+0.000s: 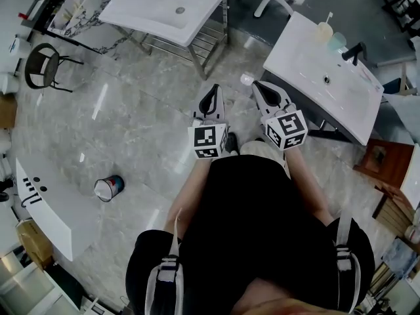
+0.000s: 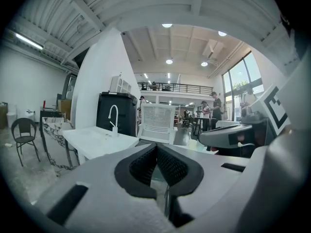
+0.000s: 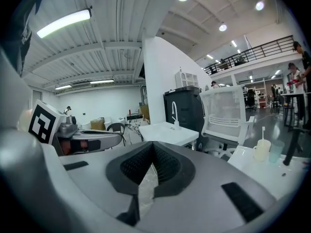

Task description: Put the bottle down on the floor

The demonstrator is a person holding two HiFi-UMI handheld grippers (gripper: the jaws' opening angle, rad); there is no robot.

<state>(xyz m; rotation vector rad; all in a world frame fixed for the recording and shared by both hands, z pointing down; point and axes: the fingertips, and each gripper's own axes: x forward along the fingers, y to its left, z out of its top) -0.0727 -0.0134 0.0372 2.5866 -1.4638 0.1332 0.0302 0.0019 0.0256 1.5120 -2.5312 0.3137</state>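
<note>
In the head view, a small pale bottle point(image 1: 245, 79) seems to stand upright on the grey marble floor, seen from above just beyond the two grippers and free of both. My left gripper point(image 1: 210, 89) is held in front of the person's body with its jaws together and nothing between them. Beside it, my right gripper point(image 1: 259, 84) is likewise shut and empty. In the left gripper view the dark pads point(image 2: 141, 166) meet at the tips of the left gripper point(image 2: 156, 147). The right gripper point(image 3: 153, 147) shows the same in its own view.
A white sink counter point(image 1: 170, 8) stands ahead on a metal frame, and another point(image 1: 321, 77) at the right carries a cup with a straw point(image 1: 323, 30). A black chair point(image 1: 41, 64) is at the far left. A tipped can point(image 1: 109, 188) lies by a white counter point(image 1: 46, 209).
</note>
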